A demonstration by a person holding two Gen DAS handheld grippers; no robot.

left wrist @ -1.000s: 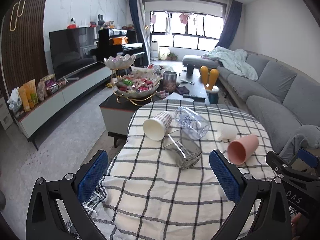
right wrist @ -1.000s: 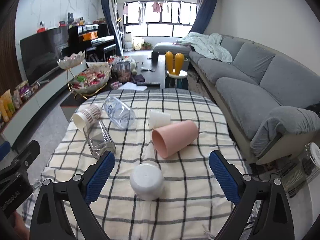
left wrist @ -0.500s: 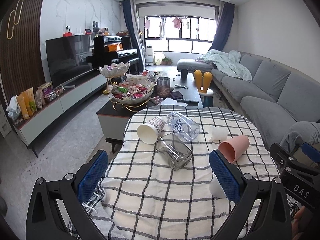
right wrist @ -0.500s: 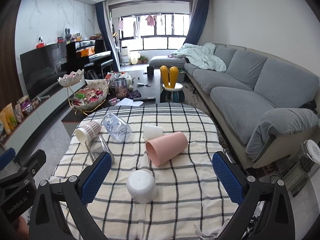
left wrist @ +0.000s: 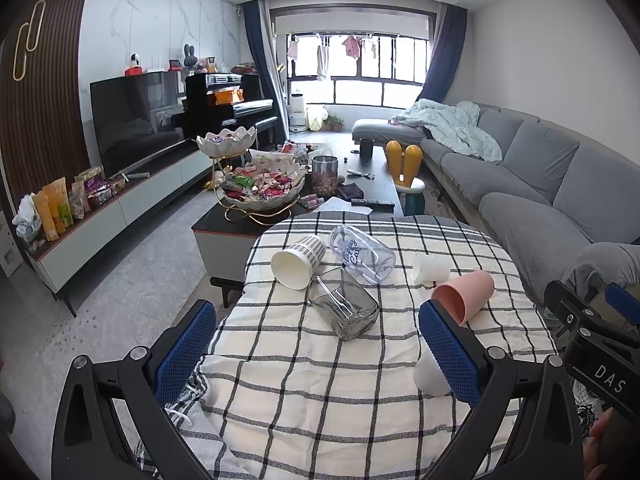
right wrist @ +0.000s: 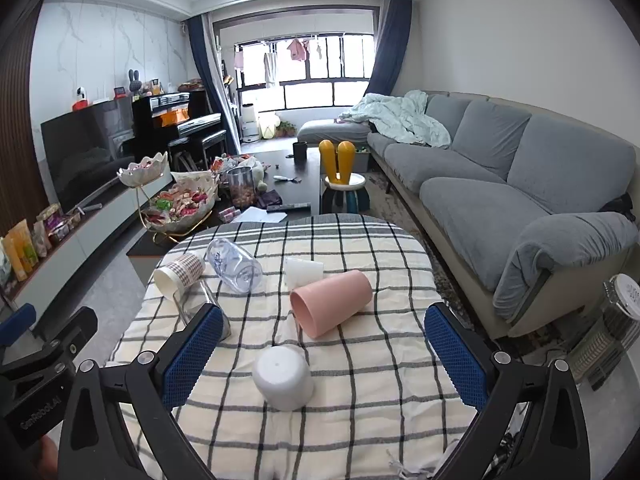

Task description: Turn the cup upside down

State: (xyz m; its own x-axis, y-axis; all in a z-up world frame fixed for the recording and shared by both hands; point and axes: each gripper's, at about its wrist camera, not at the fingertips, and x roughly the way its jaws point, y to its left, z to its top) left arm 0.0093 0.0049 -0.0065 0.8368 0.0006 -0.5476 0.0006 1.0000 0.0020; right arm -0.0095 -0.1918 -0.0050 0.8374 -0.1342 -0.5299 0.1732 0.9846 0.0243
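Observation:
Several cups rest on a checked tablecloth (left wrist: 320,380). A white cup (right wrist: 283,377) stands upside down between my right gripper's fingers' line of sight; it is partly hidden in the left wrist view (left wrist: 428,378). A pink cup (right wrist: 331,303) (left wrist: 464,295) lies on its side. A grey glass (left wrist: 344,308), a clear printed tumbler (left wrist: 362,255), a patterned paper cup (left wrist: 298,261) and a small white cup (left wrist: 430,269) also lie on their sides. My left gripper (left wrist: 316,356) and right gripper (right wrist: 324,356) are open, empty, above the near table edge.
A grey sofa (right wrist: 500,184) runs along the right. A dark coffee table (left wrist: 280,208) with snack bowls stands beyond the table. A TV cabinet (left wrist: 100,208) lines the left wall. A small heater (right wrist: 612,328) stands on the floor at right.
Both grippers have drawn back and risen from the table; the cups look smaller and farther. No cup has moved.

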